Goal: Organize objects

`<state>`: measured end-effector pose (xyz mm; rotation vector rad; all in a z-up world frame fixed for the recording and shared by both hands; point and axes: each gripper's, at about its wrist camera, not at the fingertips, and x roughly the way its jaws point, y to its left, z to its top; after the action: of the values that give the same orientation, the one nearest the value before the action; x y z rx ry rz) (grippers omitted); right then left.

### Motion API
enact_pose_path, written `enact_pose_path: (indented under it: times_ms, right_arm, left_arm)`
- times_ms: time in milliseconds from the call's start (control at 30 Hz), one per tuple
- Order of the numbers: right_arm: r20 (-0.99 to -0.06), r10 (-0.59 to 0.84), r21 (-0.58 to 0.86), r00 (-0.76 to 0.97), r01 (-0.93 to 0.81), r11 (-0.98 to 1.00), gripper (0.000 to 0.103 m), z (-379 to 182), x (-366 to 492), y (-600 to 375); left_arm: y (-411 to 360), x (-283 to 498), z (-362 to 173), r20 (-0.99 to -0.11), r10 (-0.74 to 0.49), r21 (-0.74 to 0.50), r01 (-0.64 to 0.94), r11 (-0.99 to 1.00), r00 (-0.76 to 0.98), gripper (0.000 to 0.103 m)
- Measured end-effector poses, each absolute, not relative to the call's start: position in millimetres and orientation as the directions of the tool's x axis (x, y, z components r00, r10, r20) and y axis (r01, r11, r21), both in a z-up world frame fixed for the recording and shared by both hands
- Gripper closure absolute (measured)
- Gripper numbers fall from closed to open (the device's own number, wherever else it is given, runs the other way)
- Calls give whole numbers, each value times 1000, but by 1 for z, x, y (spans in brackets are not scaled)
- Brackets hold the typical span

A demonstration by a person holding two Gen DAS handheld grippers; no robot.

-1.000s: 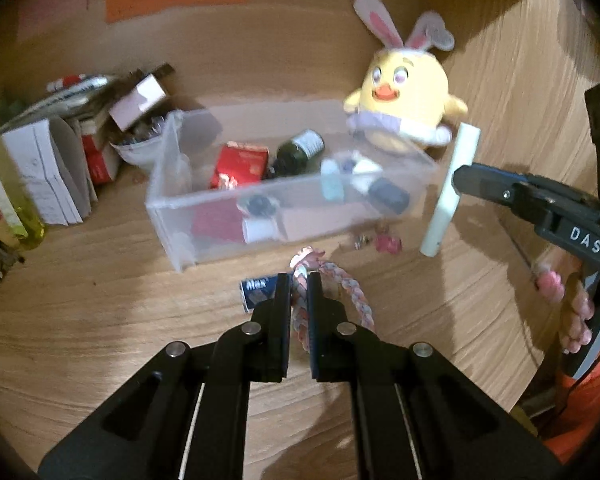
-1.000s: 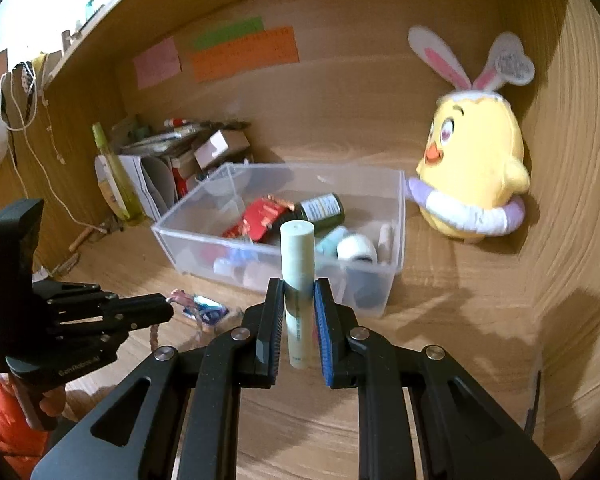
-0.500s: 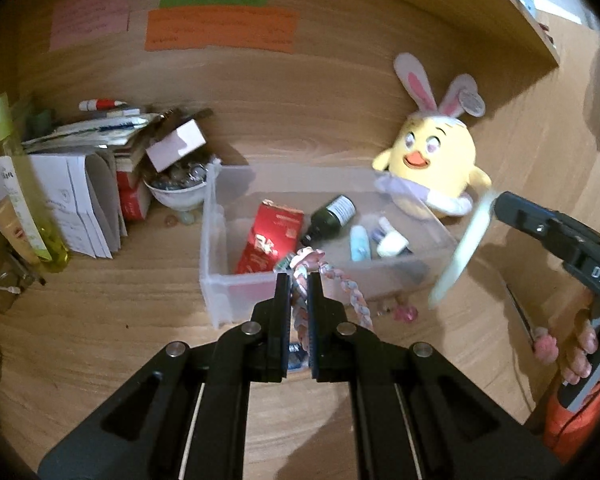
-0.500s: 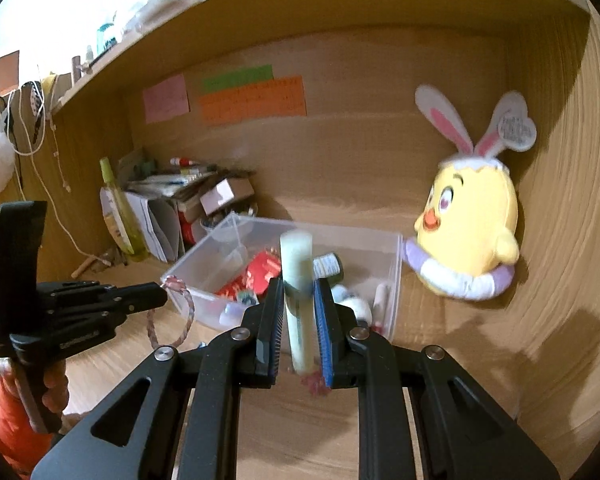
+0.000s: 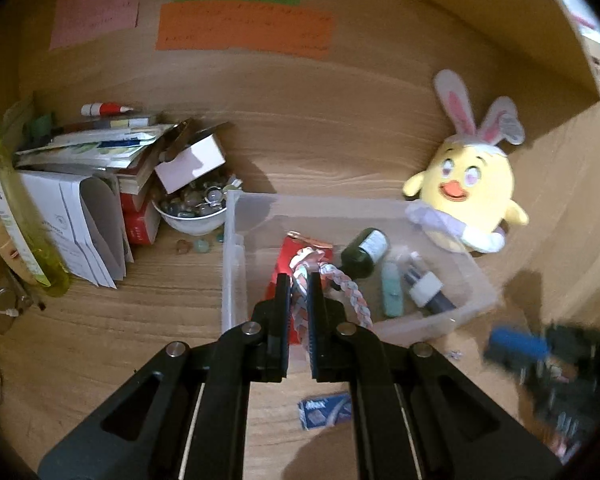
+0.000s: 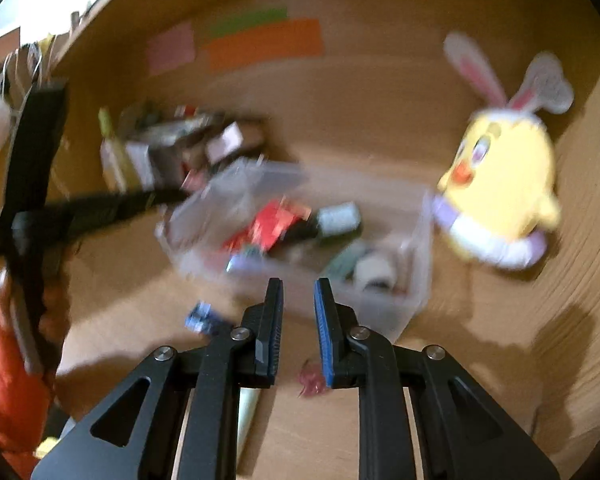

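While the left gripper (image 5: pixel 299 294) is pinching the braided cord (image 5: pixel 342 286) above the near-left part of the clear bin (image 5: pixel 452 322) and the right gripper (image 6: pixel 298 312) is hanging slack and empty, the cord's dangling loop is risking catching the near wall and spilling outside.

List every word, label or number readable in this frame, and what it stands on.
None can be read.
Pink, green and orange wall notes: handwriting too faint.
Dark bottle label: too small.
Blue packet on the desk: print blurred.
Folded white papers: print too small.
Right wrist view: motion-blurred throughout.
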<state>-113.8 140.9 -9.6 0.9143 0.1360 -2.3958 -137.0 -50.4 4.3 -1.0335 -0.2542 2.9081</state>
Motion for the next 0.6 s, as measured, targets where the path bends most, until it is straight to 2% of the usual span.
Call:
enact_pose_path:
  times_ms: [100,233,433,500,567,600]
  right_arm:
    - [-700,-505,161,-505,577,-801,77,-37,-106,135]
    - [-757,-487,148,-434,613,-776,77,-64,-94,117]
    - [-792,-457,110,-404,643,-758,77,-84,-85,99]
    - [-793,-438,75,-423,646,-760,79,-88,-83,98]
    - [-794,-406,26,-453,643,-766,87,-89,-80,96]
    - [-792,-396,10,-465,638,-770,88,-89,-79,97]
  left_arm:
    - [-54,-148,-1,-635,92,-171,23,-985,-767,97]
    - [-56,-161,-8,-653,82,-169,39,-985,-753,97]
    - [-58,-173,-21,-683,90,-174,42,-984,-725,97]
    - [-57,-175,-24,-692,97,-175,36,-984,-716,97]
    - [-55,-177,-28,-699,101,-173,30,-985,-708,97]
    - [-55,-178,-29,-701,103,-173,28,-985,-706,97]
